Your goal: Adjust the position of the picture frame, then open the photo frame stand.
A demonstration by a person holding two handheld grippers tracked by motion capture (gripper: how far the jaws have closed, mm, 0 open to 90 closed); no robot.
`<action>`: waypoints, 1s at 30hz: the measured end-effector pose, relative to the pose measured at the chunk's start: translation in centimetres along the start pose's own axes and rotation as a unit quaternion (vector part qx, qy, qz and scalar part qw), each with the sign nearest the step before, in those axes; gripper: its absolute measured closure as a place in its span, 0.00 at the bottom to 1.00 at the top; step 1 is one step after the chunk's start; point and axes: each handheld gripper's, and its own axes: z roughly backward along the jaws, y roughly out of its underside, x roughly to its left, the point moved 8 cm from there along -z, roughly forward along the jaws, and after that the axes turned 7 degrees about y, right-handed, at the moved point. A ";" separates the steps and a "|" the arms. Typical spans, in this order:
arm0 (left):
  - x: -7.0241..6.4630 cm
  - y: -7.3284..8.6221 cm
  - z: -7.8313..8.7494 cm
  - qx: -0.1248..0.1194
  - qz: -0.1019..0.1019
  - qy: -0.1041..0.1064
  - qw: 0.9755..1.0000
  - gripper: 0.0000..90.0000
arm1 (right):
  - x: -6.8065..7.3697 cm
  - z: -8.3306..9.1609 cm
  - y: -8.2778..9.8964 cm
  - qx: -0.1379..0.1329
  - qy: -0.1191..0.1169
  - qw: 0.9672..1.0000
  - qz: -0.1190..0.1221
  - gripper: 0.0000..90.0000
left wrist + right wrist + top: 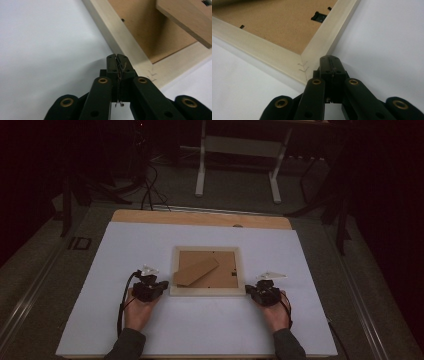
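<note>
Two grippers seen low-centre in high view, one per hand, flanking pic frame [207,291] lying face-down mid-frame on white table top [150,245]. Left gripper [161,285] sat at frame's lower-left corner, right gripper [248,290] at lower-right corner; both tips just beside or touching wood, can't tell which. Brown backing board [220,270] faced up, w/ stand flap [195,272] lying diagonally across its left half. Left hand [138,309] and right hand [276,312] came in from bottom edge, dark sleeves behind.

Left gripper view: jaws pressed together, nothing between, tips [117,57] at centre, right at pale frame rail running upper-centre to lower-right. Corner joint w/ staples [151,76] just right of tips. Stand flap [185,18] at upper right, over backing.

Right gripper view: jaws closed tight, empty, tips [330,59] at centre against frame's corner. Staples [302,67] just left of tips. Backing board [274,25] filled upper left; black hanger clip [319,16] near top centre; white surface to right.
</note>
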 end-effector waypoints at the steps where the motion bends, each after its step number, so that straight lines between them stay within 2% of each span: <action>1: 0.1 -0.1 0.2 -0.005 0.003 -0.001 1.000 0.97 | -0.1 0.1 -0.1 -0.003 0.001 1.000 0.001 1.00; 9: 0.8 -0.7 1.1 -0.040 0.025 -0.002 0.999 0.91 | -0.6 0.8 -0.5 -0.015 0.004 1.000 -0.007 0.99; 16: 0.0 -1.4 2.0 -0.057 0.033 0.018 0.998 0.77 | -0.9 1.1 -0.7 -0.020 0.002 1.000 -0.013 0.95; 22: 0.0 -2.5 3.5 -0.086 0.068 0.035 0.993 0.69 | -0.8 1.3 -0.8 -0.026 -0.005 1.000 -0.014 0.91; 23: 0.0 -2.5 3.5 -0.086 0.068 0.035 0.993 0.69 | -0.8 1.3 -0.8 -0.026 -0.005 1.000 -0.014 0.91; 24: -0.3 -3.0 4.0 -0.091 0.070 0.047 0.992 0.69 | -0.8 1.3 -0.8 -0.026 -0.005 1.000 -0.013 0.90; 27: -0.8 -3.8 4.6 -0.092 0.058 0.053 0.993 0.65 | -0.5 1.3 -0.8 -0.028 -0.008 1.000 -0.007 0.87; 30: -1.3 -4.5 4.7 -0.088 0.050 0.069 0.992 0.62 | -0.5 1.3 -0.8 -0.028 -0.009 1.000 -0.009 0.87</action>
